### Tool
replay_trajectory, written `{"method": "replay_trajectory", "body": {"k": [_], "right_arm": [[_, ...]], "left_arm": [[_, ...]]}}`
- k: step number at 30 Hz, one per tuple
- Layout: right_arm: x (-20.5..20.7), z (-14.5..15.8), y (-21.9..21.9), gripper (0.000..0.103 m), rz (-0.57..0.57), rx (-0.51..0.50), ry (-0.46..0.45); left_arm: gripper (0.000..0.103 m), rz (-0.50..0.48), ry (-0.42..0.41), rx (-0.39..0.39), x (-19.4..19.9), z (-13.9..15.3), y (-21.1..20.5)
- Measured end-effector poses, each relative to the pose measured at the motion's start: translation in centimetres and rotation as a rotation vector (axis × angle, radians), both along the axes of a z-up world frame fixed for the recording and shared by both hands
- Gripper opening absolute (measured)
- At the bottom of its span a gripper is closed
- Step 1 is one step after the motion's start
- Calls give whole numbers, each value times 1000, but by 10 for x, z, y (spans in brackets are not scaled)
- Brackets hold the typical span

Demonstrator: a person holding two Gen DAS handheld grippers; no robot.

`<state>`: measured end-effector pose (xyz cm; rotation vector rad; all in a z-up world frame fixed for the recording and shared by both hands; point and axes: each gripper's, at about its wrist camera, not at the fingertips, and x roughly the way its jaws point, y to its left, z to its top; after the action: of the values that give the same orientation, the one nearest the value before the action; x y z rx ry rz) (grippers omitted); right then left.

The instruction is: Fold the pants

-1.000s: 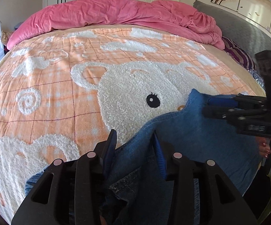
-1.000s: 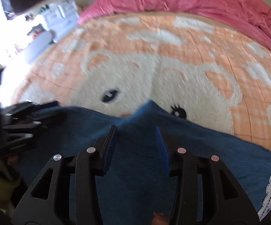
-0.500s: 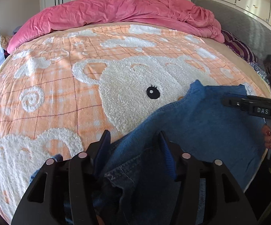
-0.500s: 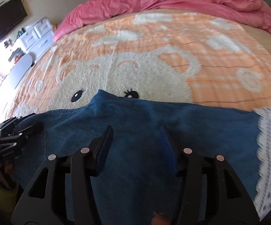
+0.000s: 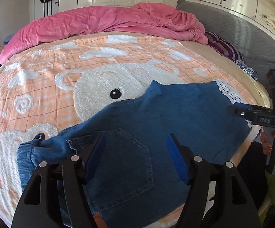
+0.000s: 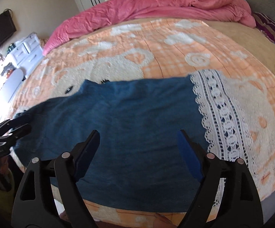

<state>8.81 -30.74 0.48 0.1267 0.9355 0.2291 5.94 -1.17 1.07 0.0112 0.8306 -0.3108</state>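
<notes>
Blue denim pants (image 5: 175,117) lie flat on the orange bear-print blanket (image 5: 61,76) near the bed's front edge, waistband bunched at the left (image 5: 42,148), back pocket (image 5: 126,161) up. A white lace hem (image 6: 223,117) ends the leg at the right; the pants also fill the right wrist view (image 6: 127,117). My left gripper (image 5: 135,142) is open and empty above the pocket. My right gripper (image 6: 138,138) is open and empty above the leg; it also shows in the left wrist view (image 5: 251,112).
A pink duvet (image 5: 99,24) is heaped along the far side of the bed. Striped pillows (image 5: 225,47) and a grey headboard (image 5: 242,32) are at the right. White drawers (image 6: 25,51) stand beyond the bed's left side.
Both grippers have opened wider and pulled back and up from the pants. The pants now lie spread flat, with pocket and lace hem in full view.
</notes>
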Motion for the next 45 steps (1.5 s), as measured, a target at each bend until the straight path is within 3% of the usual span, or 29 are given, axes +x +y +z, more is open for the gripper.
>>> {"method": "replay_trajectory", "body": {"k": [3, 6, 8, 11, 15, 21, 29, 37, 45], "right_arm": [[10, -24, -10, 78, -56, -18, 89], [9, -30, -11, 82, -58, 4, 82], [9, -29, -9, 83, -53, -6, 79], [8, -31, -9, 84, -54, -5, 75], [9, -30, -8, 84, -57, -7, 71], [-9, -5, -11, 87, -90, -5, 0], [-38, 30, -22, 90, -156, -123, -133], [-51, 38, -36, 92, -187, -149, -187], [-54, 27, -66, 93, -263, -91, -162]], "left_arm": [[71, 19, -42, 14, -8, 8, -1], [80, -10, -55, 7, -13, 11, -4], [80, 4, -23, 22, -8, 0, -2], [80, 73, 90, 49, 9, -33, 10], [80, 67, 83, 63, 13, -48, 16], [82, 77, 70, 35, 5, -27, 15], [97, 28, -6, 49, -13, 13, -7], [98, -84, -51, 92, -3, 36, -60], [99, -226, -12, 116, 43, 36, -135]]}}
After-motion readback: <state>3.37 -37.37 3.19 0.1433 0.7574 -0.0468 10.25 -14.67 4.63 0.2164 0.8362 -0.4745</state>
